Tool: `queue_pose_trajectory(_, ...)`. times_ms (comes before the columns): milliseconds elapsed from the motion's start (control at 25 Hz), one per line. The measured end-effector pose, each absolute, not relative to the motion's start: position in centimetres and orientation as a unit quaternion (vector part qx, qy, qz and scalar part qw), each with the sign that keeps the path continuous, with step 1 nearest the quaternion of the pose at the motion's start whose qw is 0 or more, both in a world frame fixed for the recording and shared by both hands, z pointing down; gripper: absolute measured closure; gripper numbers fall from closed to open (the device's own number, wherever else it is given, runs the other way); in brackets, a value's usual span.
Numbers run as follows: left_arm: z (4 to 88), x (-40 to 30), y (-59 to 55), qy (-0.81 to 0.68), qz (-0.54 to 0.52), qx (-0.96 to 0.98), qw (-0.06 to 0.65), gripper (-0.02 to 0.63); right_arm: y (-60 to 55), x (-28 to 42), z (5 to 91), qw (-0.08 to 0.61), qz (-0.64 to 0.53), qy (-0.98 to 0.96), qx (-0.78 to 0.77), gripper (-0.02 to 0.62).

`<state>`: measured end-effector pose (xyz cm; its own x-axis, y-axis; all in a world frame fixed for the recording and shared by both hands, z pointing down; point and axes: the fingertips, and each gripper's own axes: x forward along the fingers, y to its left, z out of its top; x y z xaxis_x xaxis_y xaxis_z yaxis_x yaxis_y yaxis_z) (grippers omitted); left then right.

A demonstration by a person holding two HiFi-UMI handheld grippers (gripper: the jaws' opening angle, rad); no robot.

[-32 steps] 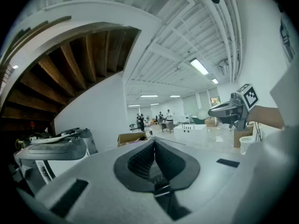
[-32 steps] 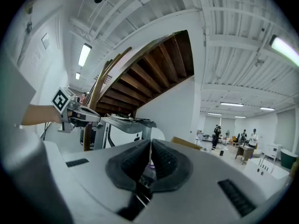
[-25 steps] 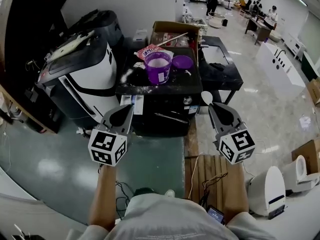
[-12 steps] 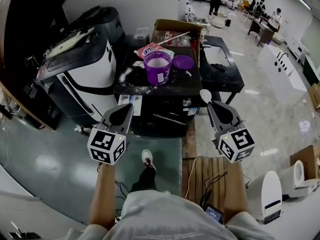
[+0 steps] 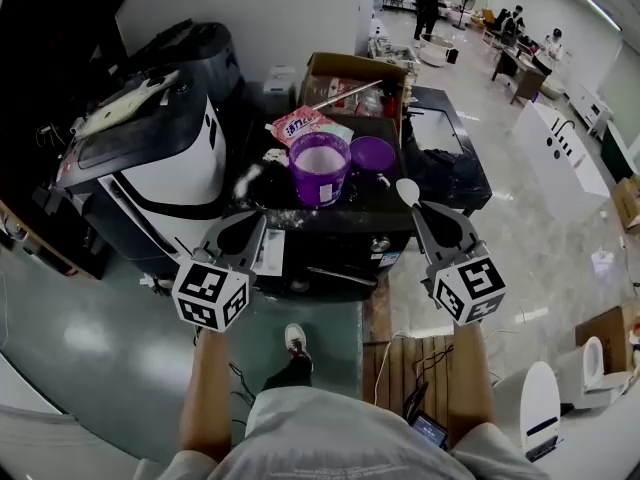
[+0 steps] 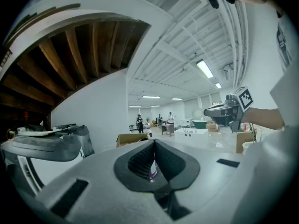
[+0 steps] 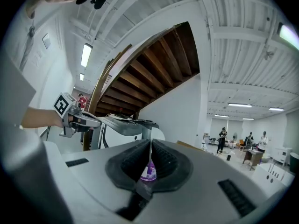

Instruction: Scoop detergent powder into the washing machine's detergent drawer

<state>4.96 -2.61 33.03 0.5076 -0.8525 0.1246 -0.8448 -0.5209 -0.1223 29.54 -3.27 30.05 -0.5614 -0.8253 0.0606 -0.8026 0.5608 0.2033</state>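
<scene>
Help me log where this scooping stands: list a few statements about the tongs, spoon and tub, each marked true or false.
1. The right tongs are shut on a white spoon. True.
2. The purple tub is closed. False: the purple lid lies beside it, and white powder shows inside.
3. The left tongs grip the tub. False: they are shut on nothing, short of the washing machine.
4. A pink bag lies behind the tub. True.
5. The spoon is dipped in the powder. False: it is in the air, apart from the tub.
</scene>
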Motion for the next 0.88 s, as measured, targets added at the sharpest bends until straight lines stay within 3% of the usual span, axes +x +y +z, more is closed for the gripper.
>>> queue_pose_trajectory(600, 33.9, -0.6, -21.7, 0.473, -0.081, -0.877, -0.003, 0.597, -21.2, 23.0, 30.8, 0.144, -0.067, -0.881, 0.445, 0.581)
queue_pose_trajectory(880, 34.9, -2.2, -27.3, 0.461, -0.082, -0.884, -0.011, 0.597, -26.3, 19.1, 34.1, 0.211, -0.053, -0.902, 0.374, 0.581)
